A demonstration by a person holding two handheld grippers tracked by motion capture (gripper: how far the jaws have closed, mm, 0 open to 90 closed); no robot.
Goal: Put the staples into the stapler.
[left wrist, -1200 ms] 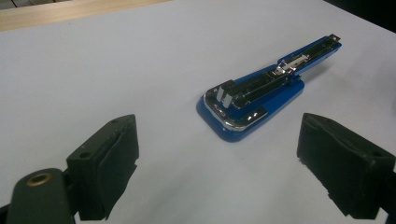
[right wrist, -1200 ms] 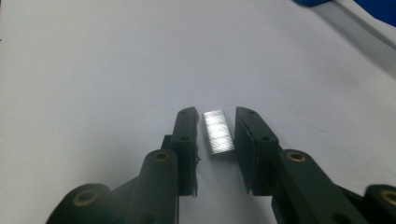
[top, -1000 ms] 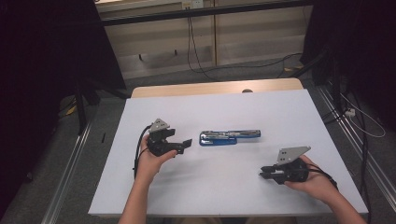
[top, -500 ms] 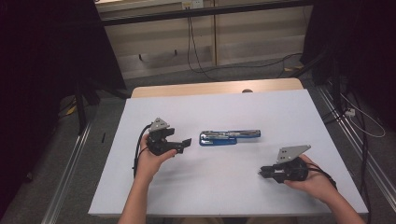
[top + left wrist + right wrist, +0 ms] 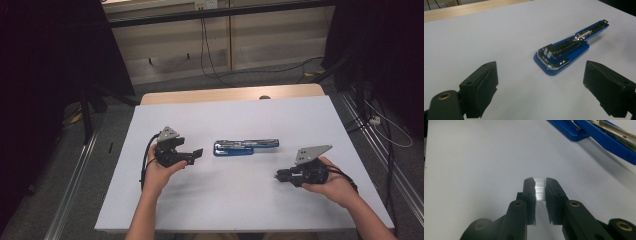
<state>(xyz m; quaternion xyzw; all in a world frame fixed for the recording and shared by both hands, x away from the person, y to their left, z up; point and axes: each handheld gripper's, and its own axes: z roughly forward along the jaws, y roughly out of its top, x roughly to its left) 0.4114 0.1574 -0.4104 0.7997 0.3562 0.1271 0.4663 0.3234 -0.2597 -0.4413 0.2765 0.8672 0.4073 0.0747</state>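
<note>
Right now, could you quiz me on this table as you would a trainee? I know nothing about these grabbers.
1. True or false: the left gripper stands with its jaws wide apart and nothing between them.
2. What does the right gripper pinch: A) a coin, B) a strip of staples, C) a pen?
3. What has the blue stapler been made ready for, lying flipped open on the white table?

Key: 1 true. 2 B. 3 Probably reloading: its metal staple channel is exposed.

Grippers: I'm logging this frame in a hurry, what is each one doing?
Left gripper: open, holding nothing.
Right gripper: closed on a strip of staples.
</note>
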